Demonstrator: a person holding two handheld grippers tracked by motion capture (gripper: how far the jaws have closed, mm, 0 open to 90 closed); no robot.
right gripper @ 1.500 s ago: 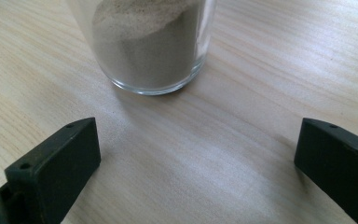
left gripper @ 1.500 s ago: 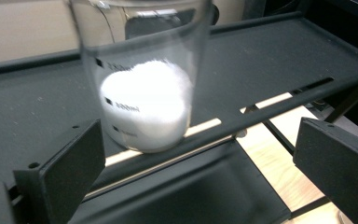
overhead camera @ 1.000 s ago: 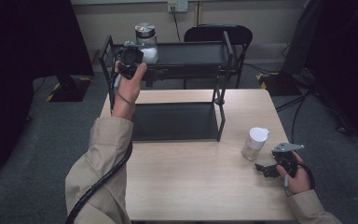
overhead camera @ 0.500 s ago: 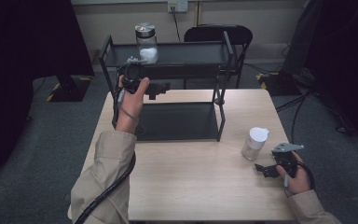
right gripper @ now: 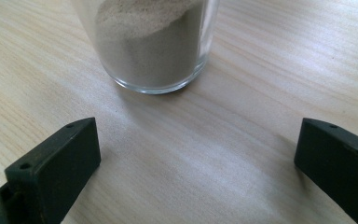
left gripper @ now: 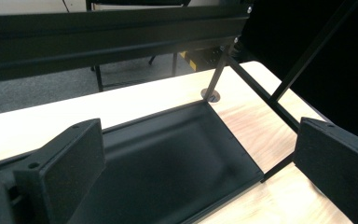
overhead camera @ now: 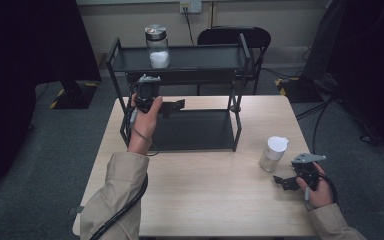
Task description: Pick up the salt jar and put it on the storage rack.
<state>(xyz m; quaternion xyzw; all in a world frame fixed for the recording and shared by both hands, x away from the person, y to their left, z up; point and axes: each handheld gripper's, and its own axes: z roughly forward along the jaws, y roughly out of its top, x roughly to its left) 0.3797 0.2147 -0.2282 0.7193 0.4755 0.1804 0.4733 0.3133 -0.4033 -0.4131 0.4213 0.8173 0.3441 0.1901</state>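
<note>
Standing by the surface (overhead camera: 205,200), I see two jars in play & a black two-tier rack (overhead camera: 180,100) at the far side. One jar w/ a metal lid (overhead camera: 157,46) sits on the rack's top shelf, left end, white powder in the bottom. The second jar (overhead camera: 273,154), white-lidded, stands on the wood at the right, just in front of the right hand-held gripper (overhead camera: 285,182).

Right hand-held gripper (right gripper: 196,158) rests low near the surface, jaws spread wide, nothing between them; the glass base of that jar (right gripper: 151,46) sits just ahead of the gap, not touching. Prob. lined up that way so a short push forward brings the jaws round the glass.

Left hand-held gripper (overhead camera: 172,106) hangs in front of the rack, between the shelves, jaws spread & empty too, looking down onto the empty bottom tray (left gripper: 168,172). My guess: it's out of the way, leaving the shelf free for jar no. 2.
</note>
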